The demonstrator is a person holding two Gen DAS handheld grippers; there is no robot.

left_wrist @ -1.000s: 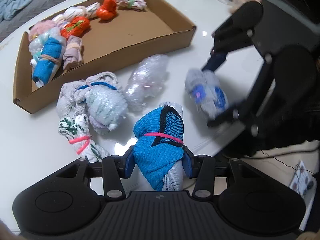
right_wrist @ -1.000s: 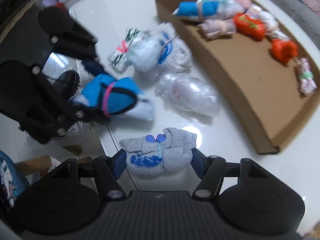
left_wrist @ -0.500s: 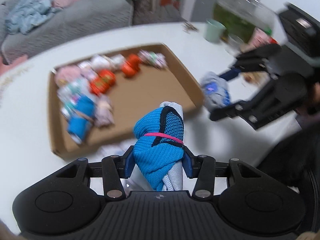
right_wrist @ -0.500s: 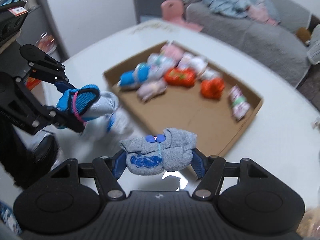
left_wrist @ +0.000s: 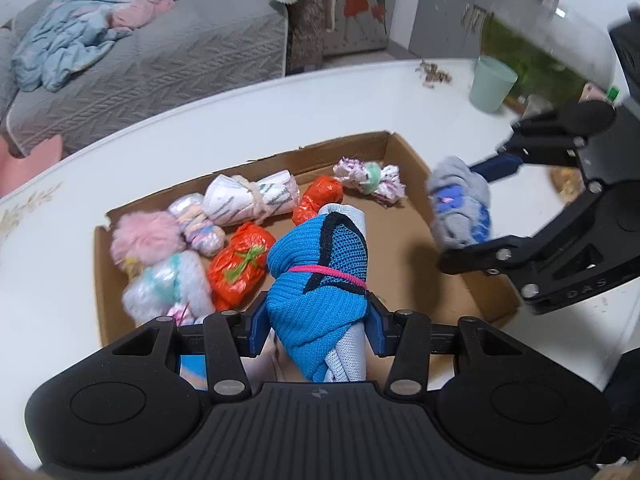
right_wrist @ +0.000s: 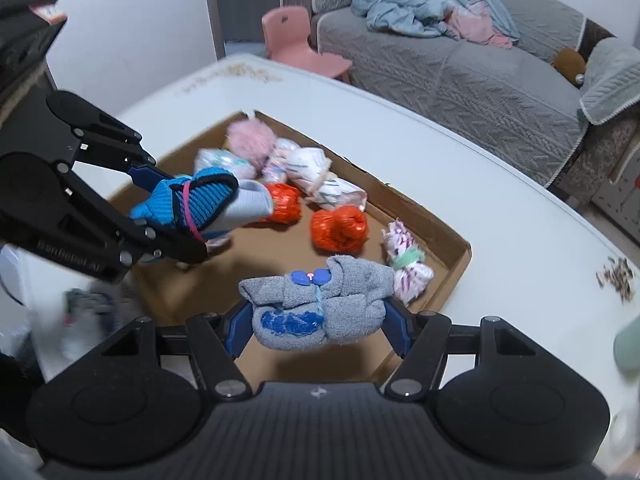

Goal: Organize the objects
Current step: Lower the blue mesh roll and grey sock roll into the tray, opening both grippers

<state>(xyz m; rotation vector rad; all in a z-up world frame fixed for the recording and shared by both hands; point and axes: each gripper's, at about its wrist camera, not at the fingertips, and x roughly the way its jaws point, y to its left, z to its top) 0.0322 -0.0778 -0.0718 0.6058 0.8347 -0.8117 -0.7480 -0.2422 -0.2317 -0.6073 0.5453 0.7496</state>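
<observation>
My left gripper is shut on a bright blue sock bundle tied with a pink band, held above the near part of the cardboard tray. My right gripper is shut on a grey sock bundle with blue marks, hanging over the tray's near right corner. Each view shows the other gripper: the right gripper with the grey sock bundle, and the left gripper with the blue sock bundle. In the tray lie several bundles, among them two orange ones and a pink fluffy one.
The tray rests on a white round table. A pale green cup stands at the table's far right beside scattered seeds. A grey sofa with crumpled clothes lies beyond the table, and a pink child's chair beside it.
Both grippers rose from the table with their bundles and moved over the cardboard tray. The loose bundles that lay beside the tray dropped out of the left wrist view.
</observation>
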